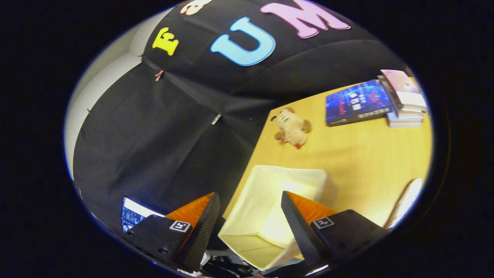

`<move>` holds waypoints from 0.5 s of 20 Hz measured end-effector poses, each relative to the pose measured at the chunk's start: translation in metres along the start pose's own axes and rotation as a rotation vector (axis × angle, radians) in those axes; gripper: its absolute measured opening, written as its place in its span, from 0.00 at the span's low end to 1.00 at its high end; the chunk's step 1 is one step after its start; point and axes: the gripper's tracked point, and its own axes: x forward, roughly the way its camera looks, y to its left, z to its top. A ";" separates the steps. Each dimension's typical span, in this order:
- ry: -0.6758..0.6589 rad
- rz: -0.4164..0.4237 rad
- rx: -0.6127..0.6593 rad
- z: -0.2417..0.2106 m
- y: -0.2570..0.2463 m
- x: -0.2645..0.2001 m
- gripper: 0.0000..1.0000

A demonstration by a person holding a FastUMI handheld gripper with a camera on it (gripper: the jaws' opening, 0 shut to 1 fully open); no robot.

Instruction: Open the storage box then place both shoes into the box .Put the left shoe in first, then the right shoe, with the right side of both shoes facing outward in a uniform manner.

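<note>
Here the hand-held gripper (pixel 251 204), fingers spread, hovers above the open storage box (pixel 270 208) at the table (pixel 366 162) edge.

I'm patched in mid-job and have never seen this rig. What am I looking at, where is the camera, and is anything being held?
The camera rides on a hand-held two-finger gripper and looks forward along its fingers, the two wedge shapes at the bottom. They stand apart and hold nothing. Between and just ahead of them is a cream fabric storage box, open at the top, with no shoe visible inside, on a light wooden table. Beyond the box lies a small plush toy, and farther off a blue book beside a stack of books. A pale curved object shows past the right finger; I cannot tell what it is.
</note>
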 end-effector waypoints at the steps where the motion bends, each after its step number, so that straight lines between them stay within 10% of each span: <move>1: -0.002 -0.047 -0.005 0.002 -0.024 -0.013 0.98; 10: 0.071 -0.440 0.033 -0.032 -0.202 -0.121 0.98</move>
